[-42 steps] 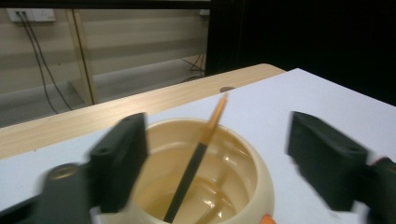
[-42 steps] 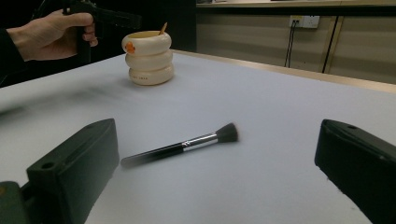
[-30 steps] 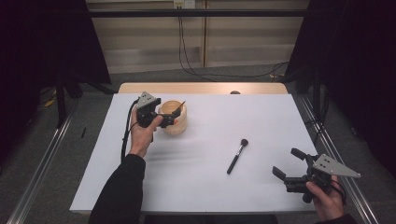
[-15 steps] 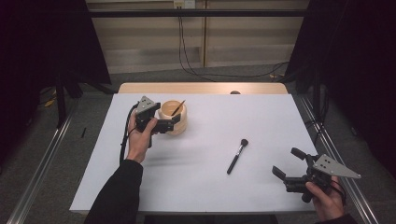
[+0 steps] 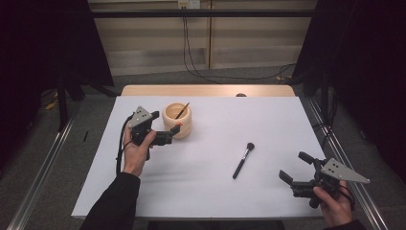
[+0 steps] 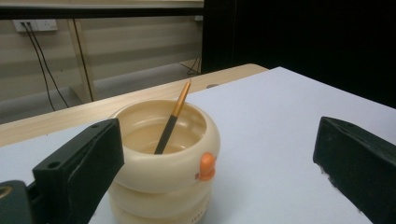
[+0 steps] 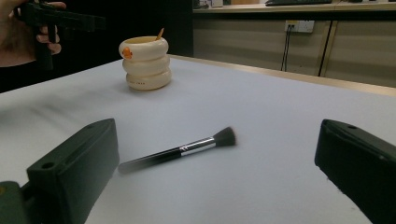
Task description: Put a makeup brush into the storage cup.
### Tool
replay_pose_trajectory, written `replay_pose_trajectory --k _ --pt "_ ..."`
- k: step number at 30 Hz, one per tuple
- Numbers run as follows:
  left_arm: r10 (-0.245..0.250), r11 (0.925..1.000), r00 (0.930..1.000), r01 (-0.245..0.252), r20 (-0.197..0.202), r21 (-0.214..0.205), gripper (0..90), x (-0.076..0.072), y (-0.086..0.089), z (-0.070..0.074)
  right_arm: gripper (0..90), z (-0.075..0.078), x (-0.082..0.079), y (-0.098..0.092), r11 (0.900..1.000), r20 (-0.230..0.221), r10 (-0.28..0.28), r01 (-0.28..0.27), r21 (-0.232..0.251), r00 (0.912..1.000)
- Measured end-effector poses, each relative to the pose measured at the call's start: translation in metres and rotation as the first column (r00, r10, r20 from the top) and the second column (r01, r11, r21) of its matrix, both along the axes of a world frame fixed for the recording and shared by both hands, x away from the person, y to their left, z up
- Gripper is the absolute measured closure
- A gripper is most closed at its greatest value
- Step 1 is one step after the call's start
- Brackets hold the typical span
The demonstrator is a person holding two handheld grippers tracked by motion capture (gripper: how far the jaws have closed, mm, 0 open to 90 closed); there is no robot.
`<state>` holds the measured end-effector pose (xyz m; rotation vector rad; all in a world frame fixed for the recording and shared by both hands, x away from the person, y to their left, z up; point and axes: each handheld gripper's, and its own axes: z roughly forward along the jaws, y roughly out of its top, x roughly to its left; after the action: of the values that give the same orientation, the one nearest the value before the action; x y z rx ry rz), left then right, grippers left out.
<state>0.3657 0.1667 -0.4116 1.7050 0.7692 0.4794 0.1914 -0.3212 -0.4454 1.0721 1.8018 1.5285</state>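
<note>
A cream ringed holder (image 5: pixel 177 120) with an orange knob stands at the table's back left, and a thin gold-and-black brush (image 5: pixel 182 110) leans inside it. My left gripper (image 5: pixel 174 134) hovers just left and in front of the holder, open and empty. In the left gripper view the holder (image 6: pixel 163 172) and its brush (image 6: pixel 172 122) sit close ahead between the spread jaws. A black makeup brush (image 5: pixel 243 160) lies flat on the table right of centre. My right gripper (image 5: pixel 292 165) is open near the front right edge. In the right gripper view that brush (image 7: pixel 182 150) lies just ahead.
The white table (image 5: pixel 210 196) has a wooden strip (image 5: pixel 206 90) along its far edge. Metal rails run on both sides and cables hang at the wall behind. The right gripper view shows the holder (image 7: pixel 144 63) far off, with the person's left hand (image 7: pixel 18 35) beside it.
My left gripper has drawn back from over the holder, down and to the left toward the person. The thin brush stays in the holder. The right gripper has not moved.
</note>
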Motion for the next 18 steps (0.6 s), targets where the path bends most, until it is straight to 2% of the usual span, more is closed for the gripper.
replay_pose_trajectory --k 1,3,6,7,8,10,13,15,18 --pt "0.015 0.9999 0.9999 -0.015 0.000 -0.001 1.8 -0.003 0.000 0.000 0.0 0.000 0.000 0.000 1.0000 -0.003 -0.002 0.002 0.002 1.0000" --pt "0.008 0.9999 0.9999 -0.007 0.011 -0.013 1.7 -0.007 0.003 0.000 0.0 0.000 0.000 0.000 1.0000 -0.003 -0.002 0.002 0.002 1.0000" --pt "0.008 0.9998 1.0000 -0.008 0.005 -0.020 1.7 -0.012 0.004 -0.004 0.0 0.000 0.000 0.000 1.0000 -0.003 -0.001 0.001 0.002 1.0000" --pt "-0.009 0.9999 0.9999 0.010 0.009 -0.012 1.7 -0.013 0.006 -0.006 0.0 0.000 0.000 0.000 1.0000 -0.003 -0.001 0.001 0.001 1.0000" --pt "-0.003 1.0000 0.9998 0.003 0.021 -0.001 1.7 -0.016 0.008 -0.007 0.0 0.000 0.000 0.000 1.0000 -0.004 -0.001 0.001 0.001 1.0000" --pt "0.010 0.9996 0.9997 -0.010 0.020 -0.028 1.7 -0.020 0.010 -0.009 0.0 0.000 0.000 -0.001 1.0000 0.006 -0.003 0.003 -0.007 1.0000" --pt "-0.013 0.9997 0.9999 0.013 0.005 -0.021 1.4 -0.026 0.016 -0.010 0.0 0.000 0.000 -0.002 1.0000 0.003 -0.006 0.006 -0.002 1.0000" --pt "0.014 0.9992 0.9999 -0.013 0.009 -0.037 1.4 -0.033 0.015 -0.010 0.0 0.000 0.000 -0.001 1.0000 -0.003 -0.003 0.003 0.000 1.0000" --pt "0.012 0.9992 0.9996 -0.011 0.024 -0.039 1.5 -0.044 0.016 -0.009 0.0 0.000 0.000 -0.001 1.0000 -0.003 -0.002 0.002 -0.001 1.0000"
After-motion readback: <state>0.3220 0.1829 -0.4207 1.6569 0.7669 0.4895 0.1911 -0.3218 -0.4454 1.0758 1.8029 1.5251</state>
